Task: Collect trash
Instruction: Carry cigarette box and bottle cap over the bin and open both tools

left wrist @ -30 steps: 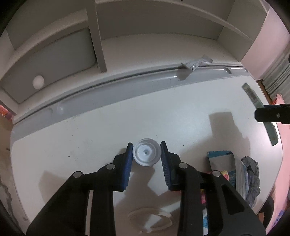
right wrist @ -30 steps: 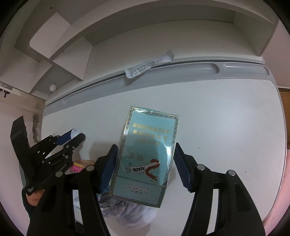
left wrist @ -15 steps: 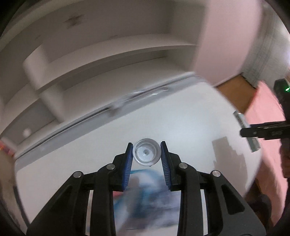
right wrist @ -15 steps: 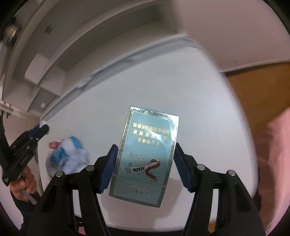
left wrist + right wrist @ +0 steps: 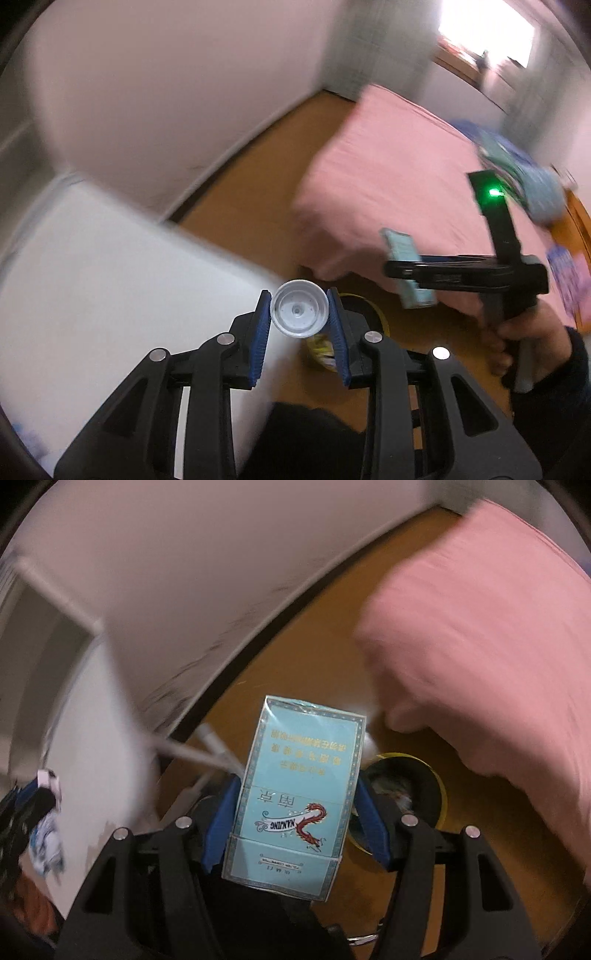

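1. Bin (image 5: pixel 441 794) sits on the floor (image 5: pixel 295 672), between table (image 5: pixel 110 277) on the left and bed (image 5: pixel 388 177) on the right.
2. Wall (image 5: pixel 166 92) stands behind the floor strip.
3. Table corner lies just left of the bin.

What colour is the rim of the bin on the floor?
Yellow, around a dark inside. The bin shows best in the right wrist view, beside the carton.

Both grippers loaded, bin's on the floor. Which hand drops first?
Right, probably. The right gripper, shut on the cigarette pack, sits close by the yellow-rimmed bin. The left gripper, holding the white cap, still overlaps the white table edge.
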`<control>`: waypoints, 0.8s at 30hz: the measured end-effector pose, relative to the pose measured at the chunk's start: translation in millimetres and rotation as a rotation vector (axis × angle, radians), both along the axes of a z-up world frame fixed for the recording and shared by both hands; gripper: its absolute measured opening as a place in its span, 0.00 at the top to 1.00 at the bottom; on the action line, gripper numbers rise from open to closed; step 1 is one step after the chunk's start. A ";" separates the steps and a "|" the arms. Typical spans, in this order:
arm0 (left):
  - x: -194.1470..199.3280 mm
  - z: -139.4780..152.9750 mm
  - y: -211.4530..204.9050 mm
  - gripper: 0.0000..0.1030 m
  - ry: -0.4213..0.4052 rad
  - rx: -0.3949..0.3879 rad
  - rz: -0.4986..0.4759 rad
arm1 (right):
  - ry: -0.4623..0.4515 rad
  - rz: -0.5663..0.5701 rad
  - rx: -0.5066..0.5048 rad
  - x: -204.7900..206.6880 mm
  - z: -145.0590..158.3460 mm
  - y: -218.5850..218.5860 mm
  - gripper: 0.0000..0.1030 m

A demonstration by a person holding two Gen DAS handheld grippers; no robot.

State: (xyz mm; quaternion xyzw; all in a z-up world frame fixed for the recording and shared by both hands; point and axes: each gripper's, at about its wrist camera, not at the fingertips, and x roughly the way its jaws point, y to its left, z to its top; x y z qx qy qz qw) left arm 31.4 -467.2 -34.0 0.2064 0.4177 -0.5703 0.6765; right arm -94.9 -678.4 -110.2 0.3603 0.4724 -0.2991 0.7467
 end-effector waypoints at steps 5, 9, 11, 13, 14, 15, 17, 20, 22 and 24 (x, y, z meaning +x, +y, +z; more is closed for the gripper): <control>-52.9 -60.2 -62.8 0.71 0.007 0.039 -0.130 | 0.027 -0.146 0.037 -65.6 -51.8 -17.9 0.41; -77.2 -121.4 -97.5 0.71 0.031 0.092 -0.193 | 0.066 -0.199 0.085 -86.6 -92.7 -25.0 0.41; -79.9 -145.2 -112.7 0.71 0.031 0.117 -0.200 | 0.074 -0.201 0.098 -90.4 -101.6 -22.5 0.41; -86.3 -164.6 -124.1 0.71 0.038 0.143 -0.188 | 0.085 -0.191 0.088 -92.3 -104.1 -20.4 0.41; -84.9 -172.9 -127.5 0.71 0.061 0.151 -0.183 | 0.095 -0.187 0.080 -93.9 -107.0 -22.3 0.41; -85.6 -175.4 -124.8 0.71 0.072 0.154 -0.179 | 0.101 -0.185 0.078 -93.3 -106.9 -22.6 0.41; -87.7 -181.7 -126.0 0.71 0.070 0.166 -0.175 | 0.106 -0.180 0.090 -93.8 -114.3 -24.7 0.41; -88.7 -180.5 -124.5 0.71 0.069 0.172 -0.177 | 0.103 -0.183 0.098 -96.1 -114.9 -26.3 0.41; -89.1 -183.2 -125.2 0.71 0.070 0.173 -0.177 | 0.096 -0.192 0.097 -98.4 -114.5 -29.4 0.41; -89.9 -181.8 -124.1 0.71 0.069 0.175 -0.180 | 0.092 -0.205 0.095 -100.2 -114.4 -32.1 0.41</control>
